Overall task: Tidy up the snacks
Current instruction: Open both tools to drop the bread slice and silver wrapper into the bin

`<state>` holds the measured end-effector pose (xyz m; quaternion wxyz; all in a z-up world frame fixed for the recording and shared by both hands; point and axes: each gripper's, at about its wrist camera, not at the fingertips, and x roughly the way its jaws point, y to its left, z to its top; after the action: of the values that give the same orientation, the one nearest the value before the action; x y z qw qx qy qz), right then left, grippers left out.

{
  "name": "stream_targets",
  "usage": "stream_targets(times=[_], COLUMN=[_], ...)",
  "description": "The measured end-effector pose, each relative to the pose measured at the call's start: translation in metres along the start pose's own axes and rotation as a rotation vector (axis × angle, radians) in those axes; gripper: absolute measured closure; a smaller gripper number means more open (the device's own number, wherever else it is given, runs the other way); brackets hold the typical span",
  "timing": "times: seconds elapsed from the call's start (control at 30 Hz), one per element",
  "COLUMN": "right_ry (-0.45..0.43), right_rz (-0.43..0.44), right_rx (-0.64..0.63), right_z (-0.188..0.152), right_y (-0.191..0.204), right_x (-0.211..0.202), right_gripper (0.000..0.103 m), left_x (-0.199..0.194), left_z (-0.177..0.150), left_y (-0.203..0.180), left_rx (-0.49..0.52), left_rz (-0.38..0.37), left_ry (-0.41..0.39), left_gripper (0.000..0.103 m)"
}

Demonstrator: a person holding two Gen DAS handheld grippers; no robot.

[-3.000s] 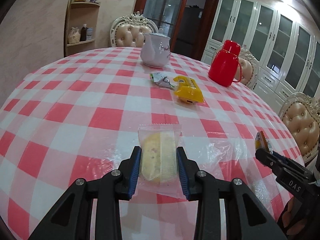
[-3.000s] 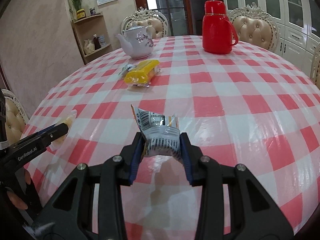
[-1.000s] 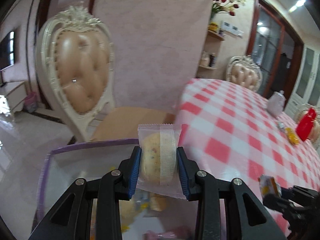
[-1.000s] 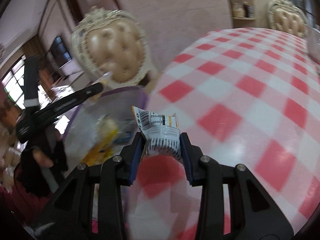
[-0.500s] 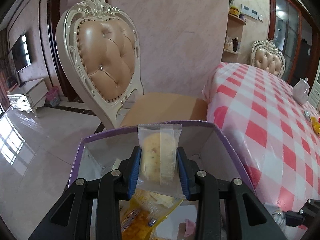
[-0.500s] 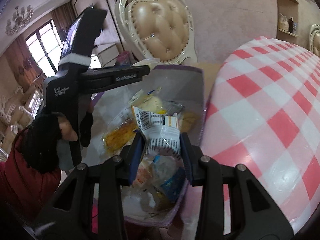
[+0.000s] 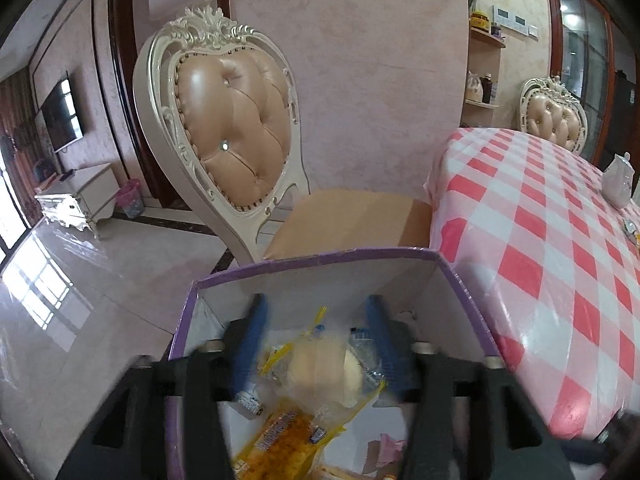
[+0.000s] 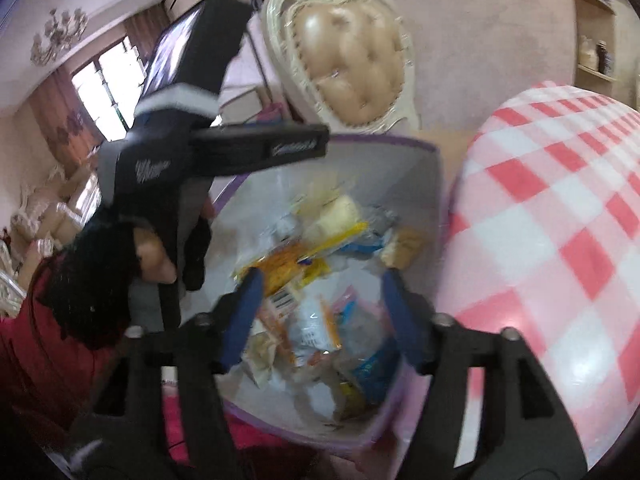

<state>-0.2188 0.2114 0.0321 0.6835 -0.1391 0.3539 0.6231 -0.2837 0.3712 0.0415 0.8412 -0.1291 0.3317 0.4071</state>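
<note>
Left wrist view: both grippers stood over the purple-rimmed box (image 7: 316,258) with jaws parted

From the left, the left gripper (image 7: 314,344) had just been opening, its jaws wide apart, and the clear-wrapped cake (image 7: 320,368) lay loose below them on the snack pile (image 8: 320,280) inside the box, beside the checked bench (image 7: 560,240); farther right, the right gripper (image 8: 320,316) had also just been opening, nothing pressed between its jaws, the packets lying beneath in the box
</note>
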Motion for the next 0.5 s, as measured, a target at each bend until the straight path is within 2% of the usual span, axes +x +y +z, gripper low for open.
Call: stream_targets(times=[0.03,0.1,0.17,0.27,0.33,0.4,0.5], right_ry=[-0.014,-0.040,-0.075,-0.123,-0.148,-0.170,-0.204], right_rz=[-0.017,-0.072,-0.166,-0.341,-0.457,-0.581,-0.717], right_rx=[0.019,0.055,0.116,0.255,0.343,0.411,0.561], right_z=[0.000,-0.001,-0.004,-0.015,-0.027,-0.042,-0.077], right_y=[-0.010,-0.032,-0.066,-0.130,-0.168,-0.203,-0.256], right_x=[-0.008,-0.024,-0.045,-0.085,-0.113,-0.145,-0.196], right_gripper=[0.035,0.035,0.032,0.029,0.027,0.024,0.023], left_x=[-0.002,-0.008,-0.012,-0.013,-0.011,-0.006,-0.001], left_z=[0.002,0.008,0.015,0.026,0.033,0.039,0.044], left_y=[-0.004,-0.021,-0.045,-0.106,-0.161,-0.226,-0.320], left_rx=[0.000,-0.005,-0.004,0.024,0.048,0.078,0.128], left_rz=[0.003,-0.019,-0.089,-0.264,-0.400,-0.548,-0.698], left_ry=[-0.007,-0.028,-0.030,-0.009,0.017,0.066,0.123], left_gripper=[0.025,0.021,0.020,0.020,0.020,0.020,0.020])
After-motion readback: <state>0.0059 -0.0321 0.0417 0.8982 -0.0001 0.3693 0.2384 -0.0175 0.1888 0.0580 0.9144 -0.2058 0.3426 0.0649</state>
